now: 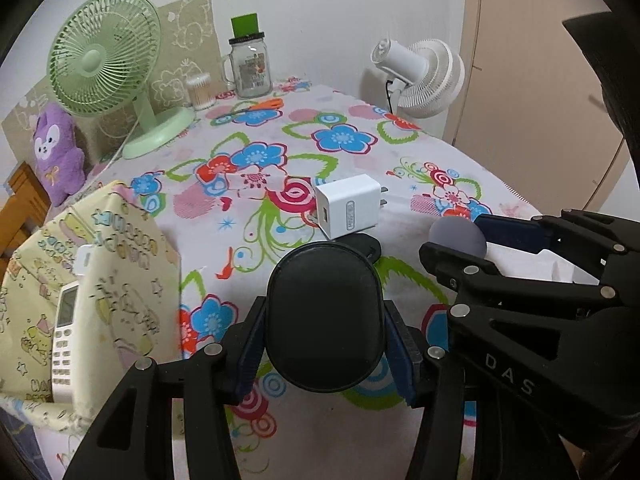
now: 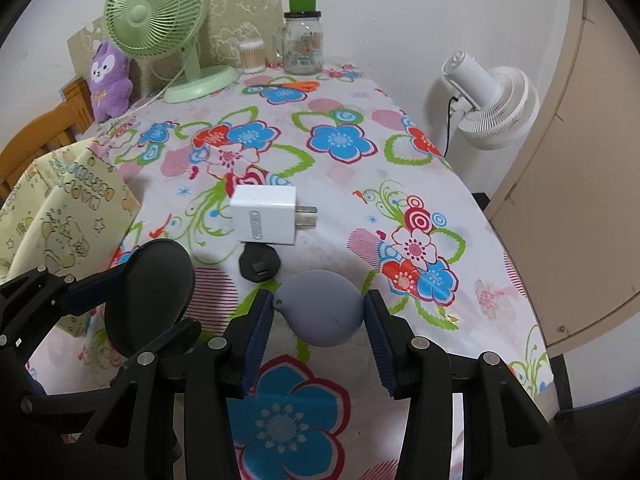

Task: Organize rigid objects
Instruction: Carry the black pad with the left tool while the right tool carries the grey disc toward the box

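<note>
1. My left claw [image 1: 326, 320] is clamping a black oval case [image 1: 325, 316] between its blue pads, above the flowered worktop [image 1: 340, 136].
2. My right claw [image 2: 318, 312] is squeezing a grey rubber ball [image 2: 322, 308] just beside it.
3. A white charger [image 2: 266, 220] is lying near a small black disc [image 2: 259, 266].
4. A yellow box [image 1: 132, 248] is holding a white remote [image 1: 64, 336] at the left.
</note>
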